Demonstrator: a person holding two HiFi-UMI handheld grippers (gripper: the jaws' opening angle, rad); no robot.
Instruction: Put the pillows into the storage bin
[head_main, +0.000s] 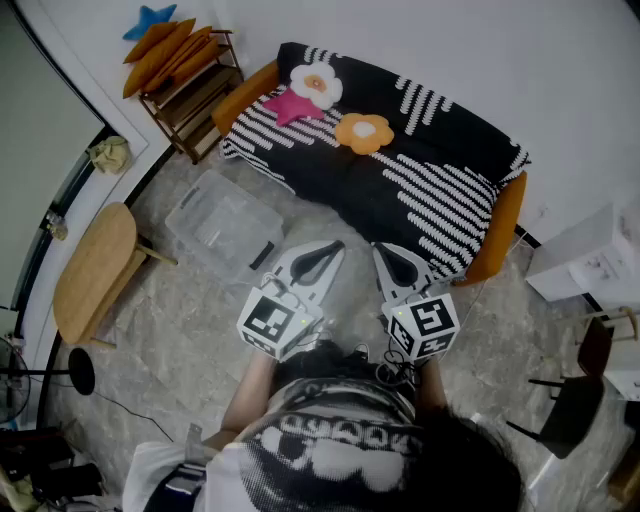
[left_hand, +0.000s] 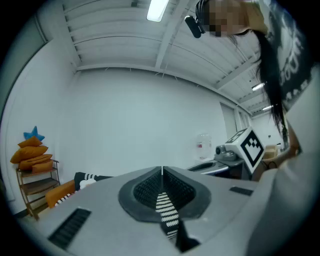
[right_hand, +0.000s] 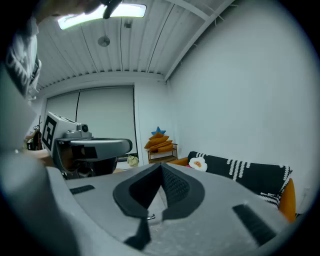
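Observation:
Three flower-shaped pillows lie on the black-and-white striped sofa (head_main: 420, 170): a white one (head_main: 317, 84), a pink one (head_main: 290, 104) and an orange one (head_main: 364, 131). A clear storage bin (head_main: 222, 225) stands on the floor in front of the sofa's left end. My left gripper (head_main: 335, 246) and right gripper (head_main: 380, 249) are held side by side near my chest, pointing toward the sofa, well short of the pillows. Both are shut with nothing between the jaws. In the right gripper view, beyond the right gripper (right_hand: 161, 166), the white pillow (right_hand: 198, 163) shows on the sofa. The left gripper (left_hand: 161, 170) faces a bare wall.
A wooden shelf (head_main: 190, 90) with orange cushions and a blue star stands left of the sofa. A round wooden side table (head_main: 95, 270) is at the left, a white cabinet (head_main: 590, 255) and a dark chair (head_main: 570, 405) at the right. Marbled floor lies between me and the bin.

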